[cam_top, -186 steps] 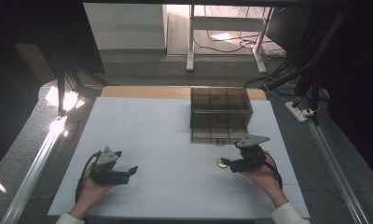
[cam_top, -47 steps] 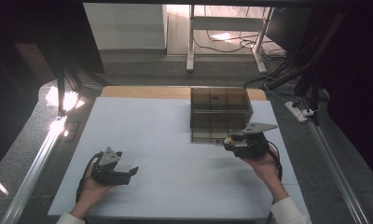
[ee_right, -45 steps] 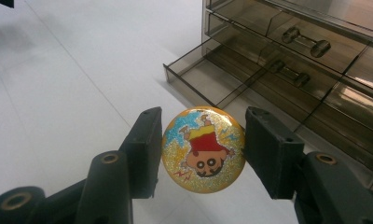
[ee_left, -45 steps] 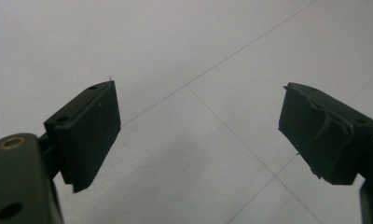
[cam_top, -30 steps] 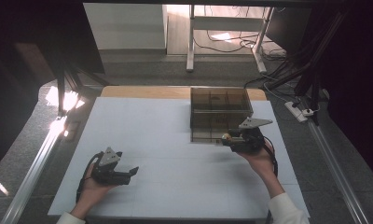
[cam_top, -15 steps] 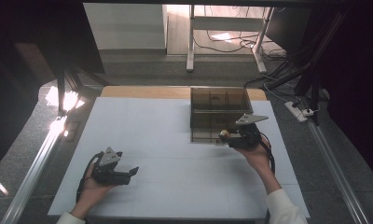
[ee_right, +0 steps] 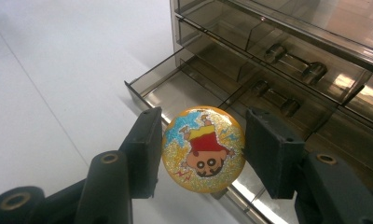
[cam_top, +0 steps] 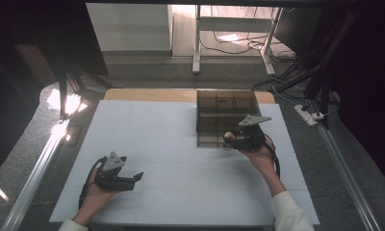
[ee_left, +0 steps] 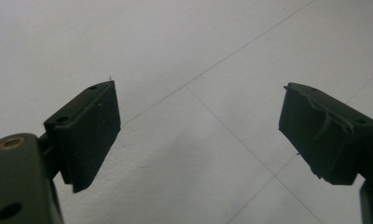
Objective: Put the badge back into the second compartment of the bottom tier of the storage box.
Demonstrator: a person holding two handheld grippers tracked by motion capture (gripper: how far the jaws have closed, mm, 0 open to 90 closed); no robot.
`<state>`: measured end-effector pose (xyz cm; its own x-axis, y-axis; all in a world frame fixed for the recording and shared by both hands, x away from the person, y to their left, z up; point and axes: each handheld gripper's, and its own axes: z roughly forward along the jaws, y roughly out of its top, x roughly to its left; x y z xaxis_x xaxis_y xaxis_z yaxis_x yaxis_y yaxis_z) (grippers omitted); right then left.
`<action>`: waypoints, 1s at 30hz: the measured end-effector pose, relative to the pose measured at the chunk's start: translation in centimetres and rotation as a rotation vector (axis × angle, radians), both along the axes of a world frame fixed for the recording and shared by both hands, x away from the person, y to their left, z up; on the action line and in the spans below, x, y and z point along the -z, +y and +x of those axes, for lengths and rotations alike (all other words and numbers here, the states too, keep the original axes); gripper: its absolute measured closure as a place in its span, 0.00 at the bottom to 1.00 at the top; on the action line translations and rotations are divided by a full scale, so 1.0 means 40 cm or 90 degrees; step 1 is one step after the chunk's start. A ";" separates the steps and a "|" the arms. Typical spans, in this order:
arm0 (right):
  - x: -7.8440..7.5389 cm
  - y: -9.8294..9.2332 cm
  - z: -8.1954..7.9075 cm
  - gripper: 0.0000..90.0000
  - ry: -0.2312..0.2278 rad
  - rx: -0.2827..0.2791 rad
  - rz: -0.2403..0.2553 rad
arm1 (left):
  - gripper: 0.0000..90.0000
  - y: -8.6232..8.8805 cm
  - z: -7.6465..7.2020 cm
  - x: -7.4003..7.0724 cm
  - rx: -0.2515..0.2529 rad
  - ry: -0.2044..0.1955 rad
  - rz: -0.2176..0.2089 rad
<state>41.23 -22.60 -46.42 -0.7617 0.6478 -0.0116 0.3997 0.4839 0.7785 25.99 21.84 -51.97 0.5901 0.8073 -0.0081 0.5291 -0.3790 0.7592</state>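
A round yellow badge (ee_right: 203, 149) with a cartoon figure is clamped edge to edge in my right gripper (ee_right: 204, 119), which is shut on it. It hangs just above the front lip of an open drawer (ee_right: 175, 88) in a smoky clear drawer box (cam_top: 226, 108). In the high view the right gripper (cam_top: 230, 139) and badge (cam_top: 227, 137) sit at the box's near edge. My left gripper (cam_top: 135, 178) rests low at the table's front left. Its jaws stand wide apart over bare white mat, and the left gripper (ee_left: 198, 107) has nothing between them.
The white table mat (cam_top: 171, 144) spreads between the two hands. Metal rails (cam_top: 36, 173) run along both table sides. Beyond the far edge are desk legs (cam_top: 197, 43), cables and a power strip (cam_top: 310, 112) on the floor.
My right gripper has lifted the badge from the table's front right and carried it away from me to the open drawer. The left gripper has stayed put.
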 end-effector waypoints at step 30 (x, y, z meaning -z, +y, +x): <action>0.030 0.013 0.098 0.52 0.009 0.034 -0.004 | 0.14 -0.001 0.002 0.004 0.003 0.002 0.001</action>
